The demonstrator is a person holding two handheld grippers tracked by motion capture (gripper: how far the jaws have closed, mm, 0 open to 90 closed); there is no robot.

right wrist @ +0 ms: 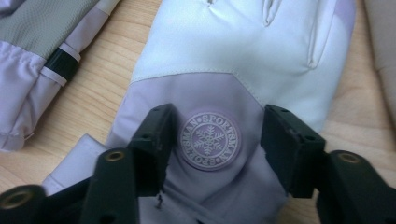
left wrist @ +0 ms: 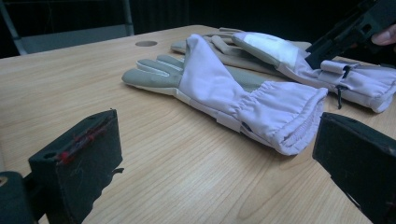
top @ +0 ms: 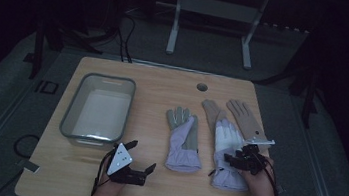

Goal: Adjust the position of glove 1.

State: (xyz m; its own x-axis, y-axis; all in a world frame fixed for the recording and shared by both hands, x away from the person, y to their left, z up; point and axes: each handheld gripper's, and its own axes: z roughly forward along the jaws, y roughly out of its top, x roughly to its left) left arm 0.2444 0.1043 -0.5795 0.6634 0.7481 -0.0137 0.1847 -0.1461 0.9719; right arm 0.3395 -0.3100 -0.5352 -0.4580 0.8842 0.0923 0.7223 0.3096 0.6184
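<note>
Two lavender gloves lie side by side mid-table. The left glove [top: 183, 142] [left wrist: 233, 93] rests with its grey palm side showing and its gathered cuff toward me. The right glove [top: 227, 145] [right wrist: 233, 56] has a white back and a round snowflake badge [right wrist: 210, 140]. My right gripper [top: 233, 158] [right wrist: 212, 140] is down on that glove, its jaws apart on either side of the badge, and the fabric between them lies flat. My left gripper [top: 141, 155] [left wrist: 217, 154] stands open low over bare wood, pointing at the left glove's cuff.
A grey plastic bin [top: 74, 101] sits at the table's left. Tan gloves [top: 243, 117] lie beside and partly under the right lavender glove. A round cable hole [top: 202, 87] is near the far edge of the table [top: 151, 191]. A metal stand is on the floor beyond.
</note>
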